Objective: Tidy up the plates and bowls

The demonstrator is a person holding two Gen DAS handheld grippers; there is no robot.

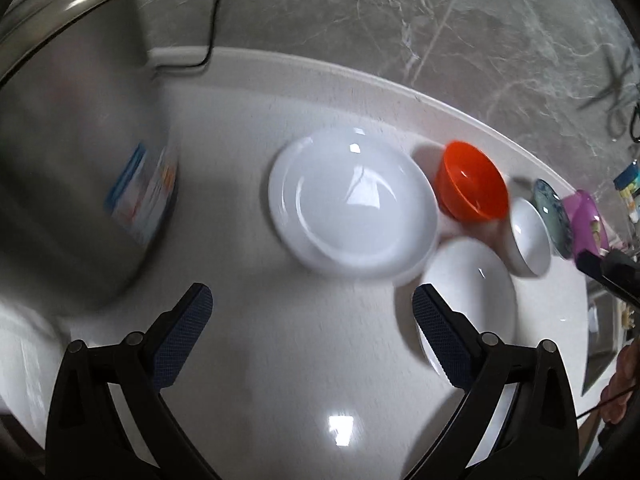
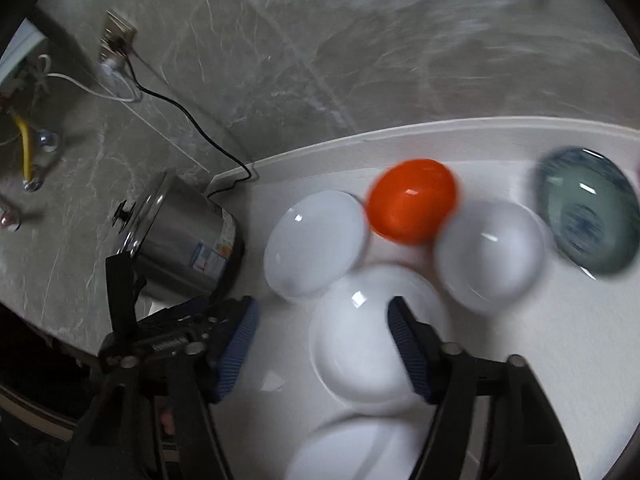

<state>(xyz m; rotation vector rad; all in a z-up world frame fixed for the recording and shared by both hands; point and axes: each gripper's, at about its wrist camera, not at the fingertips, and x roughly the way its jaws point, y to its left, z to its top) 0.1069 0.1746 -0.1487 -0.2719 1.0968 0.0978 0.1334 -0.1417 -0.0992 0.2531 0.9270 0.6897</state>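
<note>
A stack of white plates [image 1: 352, 204] lies mid-counter, with an orange bowl [image 1: 472, 184] to its right. Past that come a small white bowl [image 1: 528, 236] and a blue-green patterned bowl [image 1: 550, 216]. My left gripper [image 1: 312, 296] hovers open and empty over bare counter in front of the stack. Its right finger covers part of another white plate [image 1: 476, 292]. In the right wrist view my right gripper [image 2: 324, 350] stands open above a white plate [image 2: 352, 344], its pads off the plate. Beyond sit the orange bowl [image 2: 412, 200], white bowl [image 2: 492, 252] and patterned bowl [image 2: 588, 208].
A steel pot [image 1: 76, 160] with a glass lid and a black cord stands at the left, close to my left gripper. A purple container [image 1: 586, 224] sits at the far right. Another white plate [image 2: 352, 452] lies under my right gripper. A marble wall backs the white counter [image 1: 320, 360].
</note>
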